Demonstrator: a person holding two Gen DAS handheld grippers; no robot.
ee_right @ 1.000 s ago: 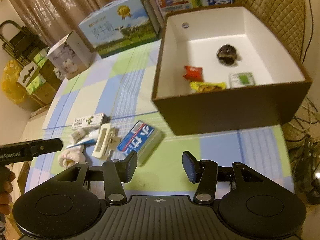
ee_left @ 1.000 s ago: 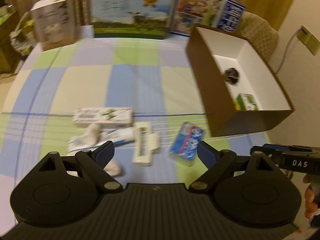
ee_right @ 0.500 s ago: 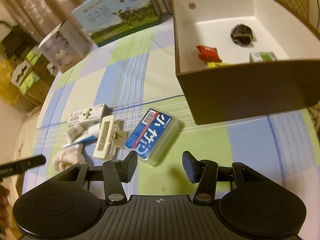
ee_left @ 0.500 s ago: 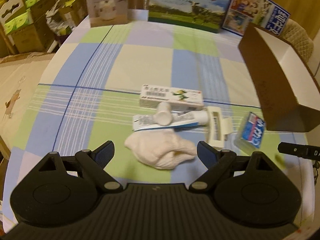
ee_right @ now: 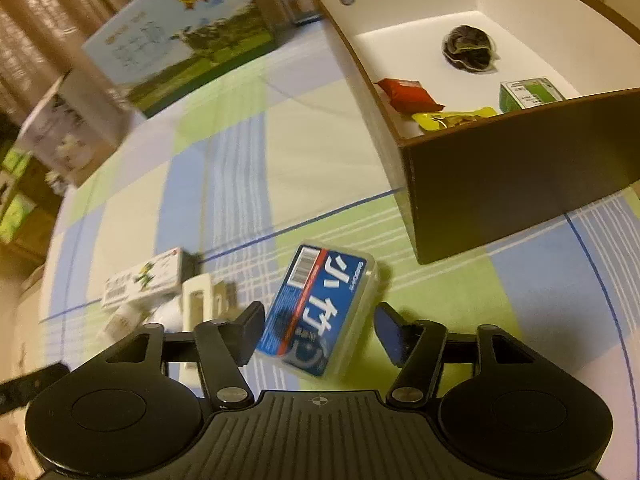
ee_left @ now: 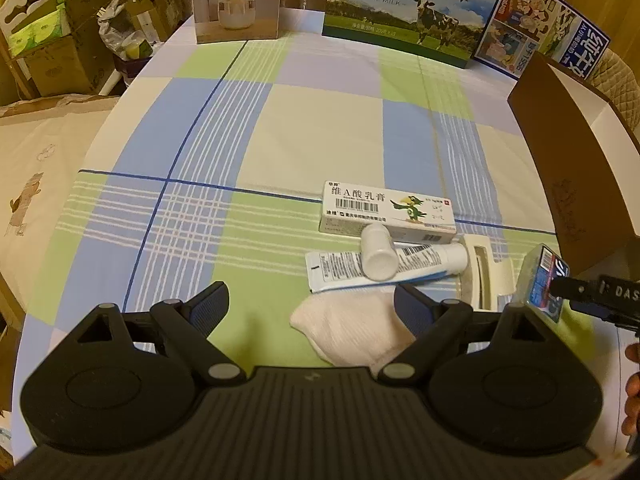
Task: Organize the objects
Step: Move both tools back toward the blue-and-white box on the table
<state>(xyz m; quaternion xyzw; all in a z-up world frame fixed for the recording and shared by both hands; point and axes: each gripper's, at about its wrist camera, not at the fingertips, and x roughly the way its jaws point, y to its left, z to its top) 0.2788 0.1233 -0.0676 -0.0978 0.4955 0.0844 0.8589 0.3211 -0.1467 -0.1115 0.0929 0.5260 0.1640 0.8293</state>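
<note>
Blue card case (ee_right: 320,312), gripper-overlapped, unclamped

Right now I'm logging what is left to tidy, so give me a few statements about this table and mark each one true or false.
1. The brown box already holds a red packet. True.
2. The right tool is shut on the blue card case. False: its fingers are spread on either side of the case, which lies on the tablecloth.
3. A small white bottle lies on top of the tube. True.
4. The left tool grips the white cloth. False: it is open, the cloth lying loose near its right finger.
5. The ointment carton is inside the brown box. False: it lies on the tablecloth.
</note>
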